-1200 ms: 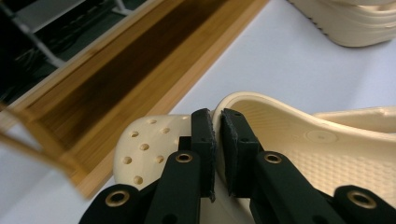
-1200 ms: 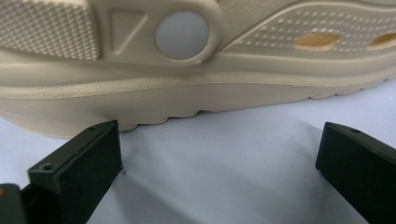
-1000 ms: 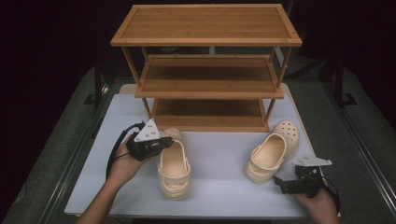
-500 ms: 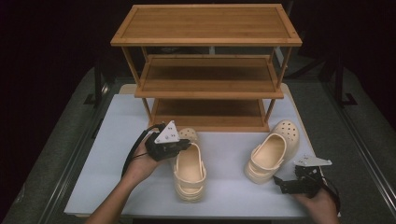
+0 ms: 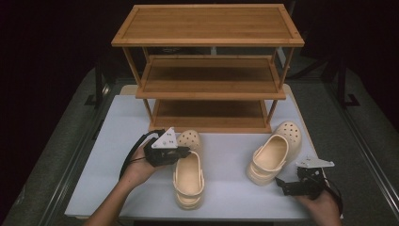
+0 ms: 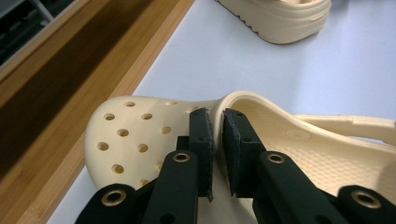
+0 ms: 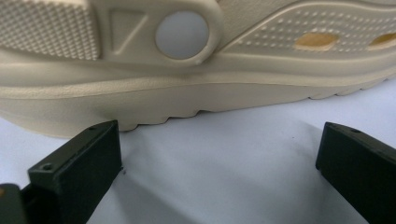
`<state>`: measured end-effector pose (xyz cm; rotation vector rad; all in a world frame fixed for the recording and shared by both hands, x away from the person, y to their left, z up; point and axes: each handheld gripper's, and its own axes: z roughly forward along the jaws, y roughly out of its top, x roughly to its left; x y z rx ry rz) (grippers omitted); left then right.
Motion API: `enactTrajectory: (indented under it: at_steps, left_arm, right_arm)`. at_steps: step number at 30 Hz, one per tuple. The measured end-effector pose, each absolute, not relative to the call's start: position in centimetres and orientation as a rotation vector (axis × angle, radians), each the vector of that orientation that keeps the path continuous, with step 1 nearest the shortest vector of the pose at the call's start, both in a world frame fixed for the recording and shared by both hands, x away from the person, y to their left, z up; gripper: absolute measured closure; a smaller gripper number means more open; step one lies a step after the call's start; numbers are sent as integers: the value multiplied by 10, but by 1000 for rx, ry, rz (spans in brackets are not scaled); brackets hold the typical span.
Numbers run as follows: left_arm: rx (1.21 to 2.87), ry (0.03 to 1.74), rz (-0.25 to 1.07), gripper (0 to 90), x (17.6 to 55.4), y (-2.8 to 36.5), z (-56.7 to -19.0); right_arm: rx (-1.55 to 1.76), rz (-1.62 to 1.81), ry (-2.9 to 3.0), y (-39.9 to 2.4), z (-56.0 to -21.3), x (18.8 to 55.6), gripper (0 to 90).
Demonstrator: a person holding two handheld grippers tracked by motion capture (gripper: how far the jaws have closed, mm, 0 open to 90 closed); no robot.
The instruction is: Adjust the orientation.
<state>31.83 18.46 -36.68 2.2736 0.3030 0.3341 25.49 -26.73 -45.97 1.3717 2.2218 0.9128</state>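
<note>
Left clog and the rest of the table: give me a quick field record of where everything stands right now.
left clog: on the white table, toe toward the rack, rim pinched
left claw: shut on the clog's upper edge
right clog: flat on the table, angled toward the rack's right leg
right claw: open, just short of that clog's sole
wooden rack: three shelves, all bare

Two clogs (image 5: 188,176) (image 5: 273,153) on table (image 5: 226,197), apparently before shelf (image 5: 209,70)

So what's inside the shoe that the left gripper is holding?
Nothing shows inside the left shoe, just its bumpy bare sole. The left gripper pinches its rim. The toe end, under the holed top, is hidden.
</note>
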Motion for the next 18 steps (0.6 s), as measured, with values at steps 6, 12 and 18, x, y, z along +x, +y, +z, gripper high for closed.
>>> enactTrajectory:
  at_steps: [6,12,18]
  left_arm:
    - [2218,356,250,757,323,192,-367]
    - [2159,429,217,607,327,211,-364]
    - [2148,540,221,592,326,240,-372]
  right_arm:
    - [1372,913,2222,-267,-460,255,0]
    - [1372,913,2222,-267,-460,255,0]
    - [1374,914,2222,-267,-460,255,0]
